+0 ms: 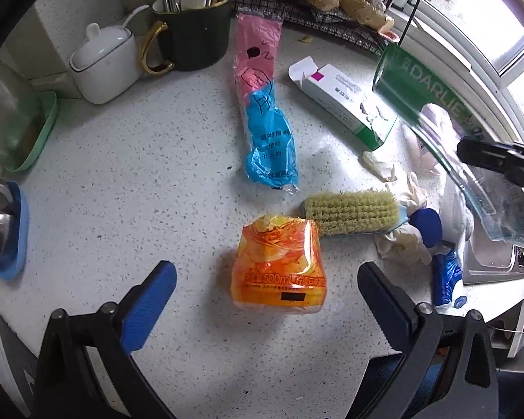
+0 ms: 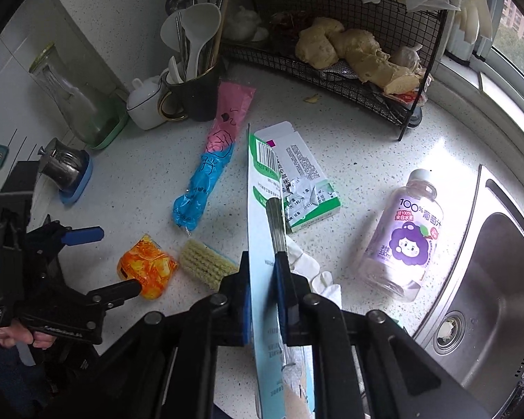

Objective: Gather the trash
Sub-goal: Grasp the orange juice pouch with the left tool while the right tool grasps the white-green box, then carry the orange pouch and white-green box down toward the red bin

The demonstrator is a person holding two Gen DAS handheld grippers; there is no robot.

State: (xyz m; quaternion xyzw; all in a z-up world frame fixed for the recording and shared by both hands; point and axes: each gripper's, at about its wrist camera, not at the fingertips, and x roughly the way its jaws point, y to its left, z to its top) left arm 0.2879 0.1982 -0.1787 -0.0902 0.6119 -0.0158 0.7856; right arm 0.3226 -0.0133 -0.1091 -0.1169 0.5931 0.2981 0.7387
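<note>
**Orange wrapper waits between open fingers**

Orange plastic wrapper (image 1: 277,267) lies on the speckled white counter (image 1: 139,174), just ahead of the left gripper (image 1: 267,286), whose fingers stand wide apart. I judge the step is picking it up: lower, then close. To its right the scrub brush (image 1: 353,214) lies near. The right gripper (image 2: 263,279) is clamped on a Darlie toothbrush package (image 2: 260,202). A steel sink (image 2: 489,279) borders the counter by the window.

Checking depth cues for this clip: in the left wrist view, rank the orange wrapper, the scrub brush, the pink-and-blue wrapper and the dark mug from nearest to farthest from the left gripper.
From the left gripper:
1. Orange wrapper, between its open fingers.
2. Scrub brush, just beyond, to the right.
3. Pink-and-blue wrapper, mid-counter.
4. Dark mug, at the back, holding utensils.
</note>
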